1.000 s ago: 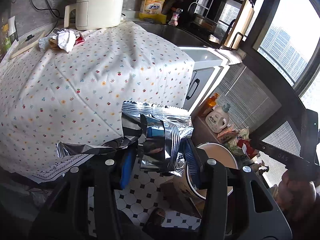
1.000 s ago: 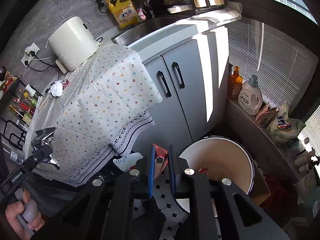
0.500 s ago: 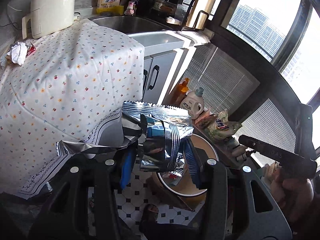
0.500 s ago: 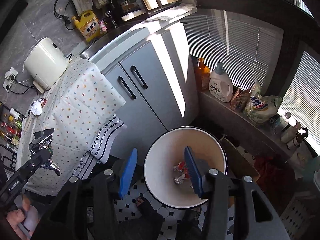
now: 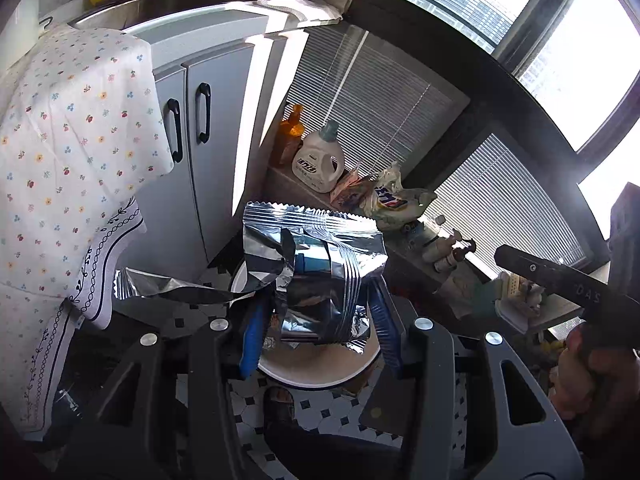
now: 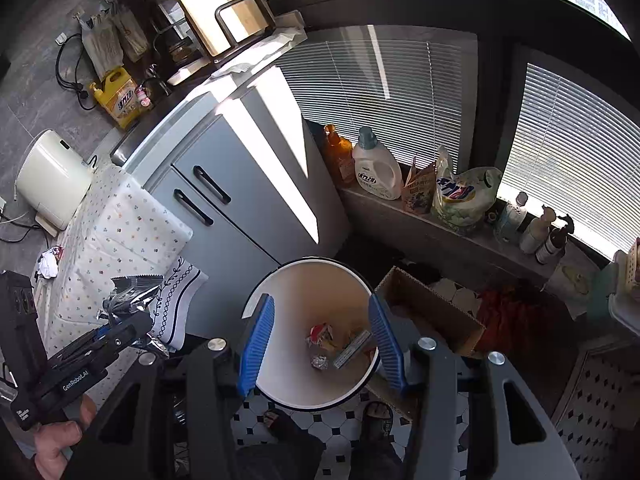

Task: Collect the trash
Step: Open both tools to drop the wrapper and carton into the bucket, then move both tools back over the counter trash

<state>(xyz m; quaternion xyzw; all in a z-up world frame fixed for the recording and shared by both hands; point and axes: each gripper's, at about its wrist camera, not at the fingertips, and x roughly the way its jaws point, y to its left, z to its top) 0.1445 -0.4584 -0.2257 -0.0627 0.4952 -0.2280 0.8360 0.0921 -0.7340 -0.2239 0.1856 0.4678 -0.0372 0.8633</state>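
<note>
Left hand-held gripper clamped a crumpled foil wrapper, held above the white bin on the tiled floor. Right hand-held gripper hung open over the bin, nothing between its pads, jaws just opened. Scraps lay inside the bin.

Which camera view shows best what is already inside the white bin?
The right wrist view. It looks straight down into the bin, so the trash on its bottom is plain. In the left wrist view the foil bag in the left gripper hides most of the bin; only part of the rim shows.
</note>
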